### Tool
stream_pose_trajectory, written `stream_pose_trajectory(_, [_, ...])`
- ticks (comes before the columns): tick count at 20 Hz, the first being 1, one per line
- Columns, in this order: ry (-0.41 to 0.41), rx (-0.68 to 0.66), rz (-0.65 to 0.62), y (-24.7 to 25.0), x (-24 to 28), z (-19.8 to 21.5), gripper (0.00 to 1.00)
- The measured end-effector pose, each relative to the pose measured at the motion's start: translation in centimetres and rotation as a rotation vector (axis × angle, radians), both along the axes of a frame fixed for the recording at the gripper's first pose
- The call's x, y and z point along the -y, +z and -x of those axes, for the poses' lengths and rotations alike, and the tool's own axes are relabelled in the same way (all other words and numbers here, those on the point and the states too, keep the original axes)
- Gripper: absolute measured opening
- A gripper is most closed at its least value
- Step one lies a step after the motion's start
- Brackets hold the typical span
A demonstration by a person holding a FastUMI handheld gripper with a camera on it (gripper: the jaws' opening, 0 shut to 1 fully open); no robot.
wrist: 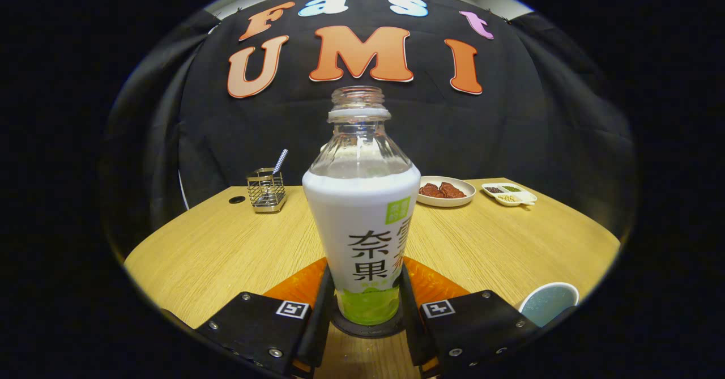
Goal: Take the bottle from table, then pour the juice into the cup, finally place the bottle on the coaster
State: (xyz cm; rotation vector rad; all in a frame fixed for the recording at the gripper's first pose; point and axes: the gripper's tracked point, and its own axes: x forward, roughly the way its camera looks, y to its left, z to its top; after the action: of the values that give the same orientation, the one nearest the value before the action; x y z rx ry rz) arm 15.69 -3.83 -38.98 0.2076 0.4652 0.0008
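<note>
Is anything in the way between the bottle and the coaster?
No. The bottle stands upright on the dark coaster, capless, with the gripper fingers close on both sides. The cup sits off to the right.

Tongs level, both fingers closed against the bottle

A wooden table carries the bottle on a coaster; behind it sit a wire holder, plate and divided dish; a cup stands beside it, near the gripper, whose fingers flank the bottle's base.
</note>
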Motion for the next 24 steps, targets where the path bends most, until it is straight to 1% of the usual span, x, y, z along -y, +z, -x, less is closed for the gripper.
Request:
stream_pose_trajectory(5, [-0.016,-0.018,-0.002,0.2,-0.1,0.4,0.59])
stream_pose_trajectory(7, [-0.031,-0.023,0.010,0.0,-0.3,0.7,0.64])
stream_pose_trajectory(8, [-0.041,-0.033,0.042,-0.2,-0.2,1.0,0.65])
stream_pose_trajectory(10, [-0.052,-0.033,0.082,-0.1,-0.2,1.5,0.69])
stream_pose_trajectory(11, [-0.044,-0.022,0.079,0.8,-0.7,1.5,0.77])
stream_pose_trajectory(13, [-0.044,-0.015,0.074,1.5,-1.4,1.9,0.84])
stream_pose_trajectory(16, [-0.067,0.034,0.083,3.8,-1.1,3.2,0.88])
stream_pose_trajectory(18, [-0.025,0.054,0.084,5.1,-1.8,4.4,0.88])
stream_pose_trajectory(20, [-0.028,0.102,0.115,7.3,-0.9,5.4,0.89])
stream_pose_trajectory(22, [-0.033,0.159,0.125,10.7,-0.8,6.0,0.89])
stream_pose_trajectory(24, [-0.033,0.218,0.161,14.1,-0.8,6.5,0.89])
